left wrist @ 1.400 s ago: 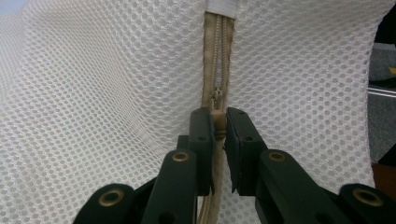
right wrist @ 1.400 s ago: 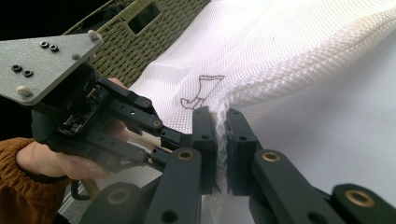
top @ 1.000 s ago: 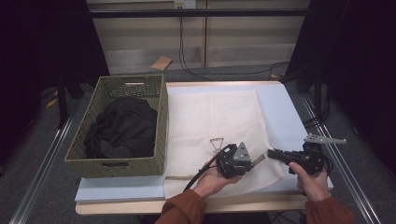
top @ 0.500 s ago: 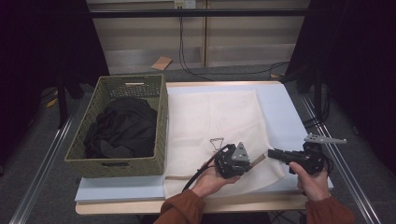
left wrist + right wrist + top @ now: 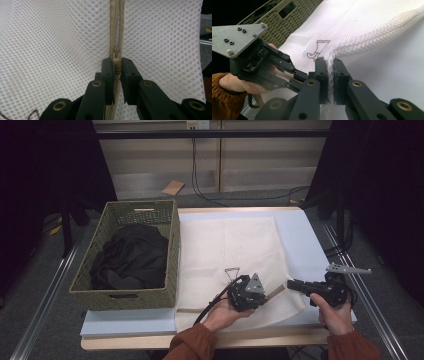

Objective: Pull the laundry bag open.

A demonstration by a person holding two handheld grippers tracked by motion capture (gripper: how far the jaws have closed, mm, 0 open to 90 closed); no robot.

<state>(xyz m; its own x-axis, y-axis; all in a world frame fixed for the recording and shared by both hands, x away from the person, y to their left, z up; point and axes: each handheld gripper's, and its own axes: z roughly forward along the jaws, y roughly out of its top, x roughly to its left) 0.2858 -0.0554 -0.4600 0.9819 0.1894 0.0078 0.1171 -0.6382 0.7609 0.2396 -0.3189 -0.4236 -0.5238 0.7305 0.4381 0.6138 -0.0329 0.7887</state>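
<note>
I had the left gripper [image 5: 116, 66] clamped on the zipper pull [image 5: 116, 62] of the white mesh bag [image 5: 235, 250], at its near edge, and the right gripper [image 5: 329, 66] pinching the bag's corner. I judged best: keep that corner taut, draw the pull straight along the zipper.

From my seat, the mesh bag [image 5: 235, 255] lies on the table [image 5: 310, 245] at twelve o'clock. The basket [image 5: 172, 255] stands on the table at ten o'clock, touching the bag's left edge, with clothes [image 5: 132, 257] in it.
</note>
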